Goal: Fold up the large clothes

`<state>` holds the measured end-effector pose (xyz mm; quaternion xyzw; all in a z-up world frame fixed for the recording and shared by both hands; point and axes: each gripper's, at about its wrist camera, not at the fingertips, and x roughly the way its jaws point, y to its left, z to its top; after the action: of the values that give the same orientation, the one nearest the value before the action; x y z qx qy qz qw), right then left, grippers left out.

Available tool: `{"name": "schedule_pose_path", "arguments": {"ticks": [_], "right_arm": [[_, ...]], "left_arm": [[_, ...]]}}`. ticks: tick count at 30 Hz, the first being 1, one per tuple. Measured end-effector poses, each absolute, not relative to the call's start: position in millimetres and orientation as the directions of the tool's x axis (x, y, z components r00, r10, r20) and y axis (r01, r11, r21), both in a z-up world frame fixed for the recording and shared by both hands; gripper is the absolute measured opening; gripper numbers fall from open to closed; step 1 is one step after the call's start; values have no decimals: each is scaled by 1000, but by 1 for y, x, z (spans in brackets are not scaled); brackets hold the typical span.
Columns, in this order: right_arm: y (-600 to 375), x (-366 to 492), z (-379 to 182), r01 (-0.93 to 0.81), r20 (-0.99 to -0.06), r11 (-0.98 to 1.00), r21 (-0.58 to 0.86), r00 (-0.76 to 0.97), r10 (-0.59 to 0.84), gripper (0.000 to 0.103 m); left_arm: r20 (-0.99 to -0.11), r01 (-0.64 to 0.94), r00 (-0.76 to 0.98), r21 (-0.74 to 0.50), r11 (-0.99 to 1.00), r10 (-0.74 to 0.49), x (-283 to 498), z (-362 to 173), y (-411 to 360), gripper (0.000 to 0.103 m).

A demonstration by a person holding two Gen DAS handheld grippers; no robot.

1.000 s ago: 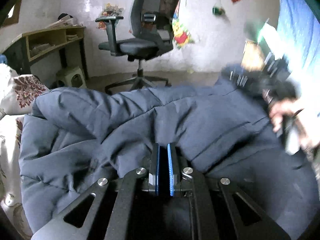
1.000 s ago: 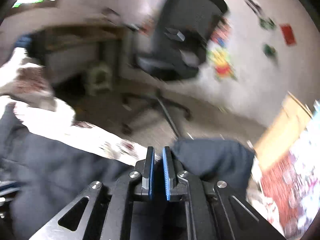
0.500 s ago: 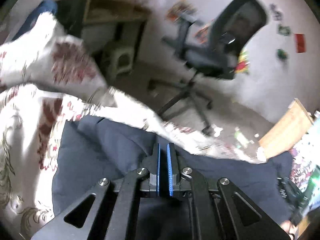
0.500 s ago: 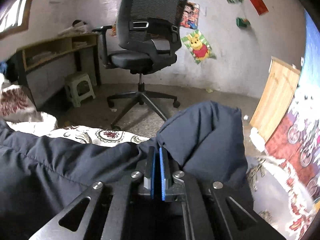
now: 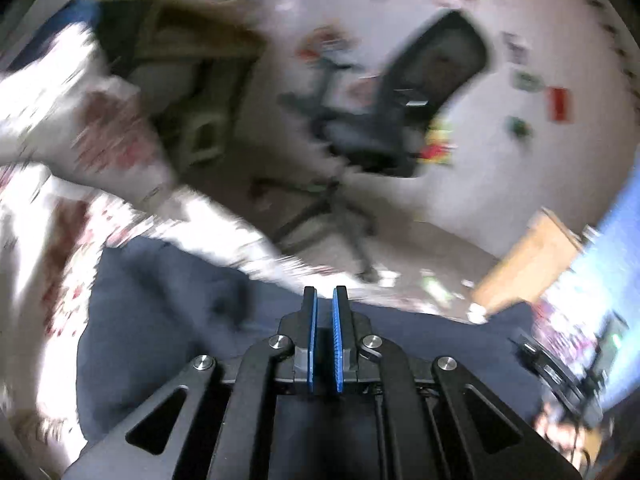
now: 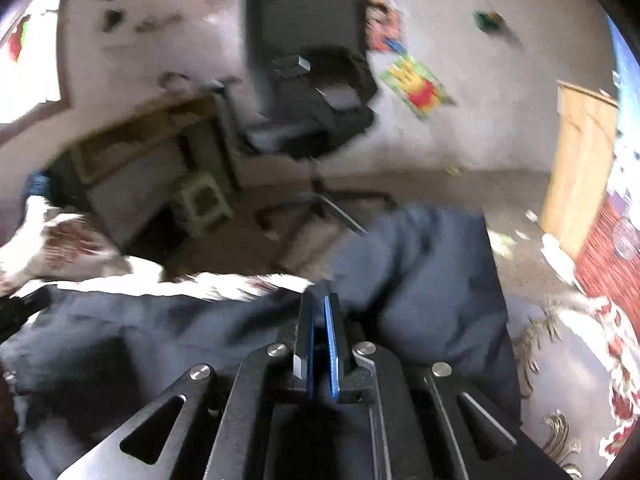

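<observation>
A dark navy padded jacket [image 5: 168, 320] lies on a white bedsheet with red flowers [image 5: 40, 240]. My left gripper [image 5: 322, 292] is at the jacket's far edge, its blue pads nearly together with dark fabric in the narrow gap. In the right wrist view a puffed fold of the jacket [image 6: 432, 280] rises just right of my right gripper [image 6: 319, 298]. Its jaws are opening slightly, with jacket fabric still between the pads. Both views are motion-blurred. The black body of the other gripper [image 5: 552, 372] shows at the left view's right edge.
Beyond the bed stand a black office chair [image 6: 308, 92], a small plastic stool [image 6: 202, 202] and a wooden desk [image 6: 140, 136]. A wooden board [image 6: 580, 160] leans at the right wall. A flowered pillow [image 6: 60, 248] lies at the left.
In the left view the jacket, bulked up in front a second ago, now lies low and flat at the pads. Both views swung and rolled. The right gripper's fold stayed at its tips.
</observation>
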<state>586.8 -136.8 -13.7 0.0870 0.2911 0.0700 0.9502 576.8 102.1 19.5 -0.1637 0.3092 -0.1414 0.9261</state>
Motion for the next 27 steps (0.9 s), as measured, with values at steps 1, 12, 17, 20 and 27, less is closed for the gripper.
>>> {"name": "schedule_pose_path", "arguments": {"ticks": [1, 12, 17, 20, 27], "right_arm": [[-132, 585, -10, -125, -534, 969, 214, 815, 223, 7], [-100, 546, -30, -375, -652, 904, 205, 636, 412, 17], [-88, 532, -55, -382, -631, 920, 88, 693, 348, 17], [-88, 537, -56, -377, -636, 922, 86, 691, 342, 17], [-99, 524, -28, -349, -599, 930, 113, 723, 345, 51]], "left_arm": [[-515, 225, 751, -387, 894, -412, 574, 25, 92, 6], [-674, 503, 507, -275, 820, -537, 528, -13, 31, 6], [-722, 513, 558, -88, 854, -409, 513, -41, 8, 6], [-711, 468, 565, -142, 872, -419, 516, -47, 15, 5], [-669, 378, 634, -168, 910, -387, 489, -24, 25, 20]]}}
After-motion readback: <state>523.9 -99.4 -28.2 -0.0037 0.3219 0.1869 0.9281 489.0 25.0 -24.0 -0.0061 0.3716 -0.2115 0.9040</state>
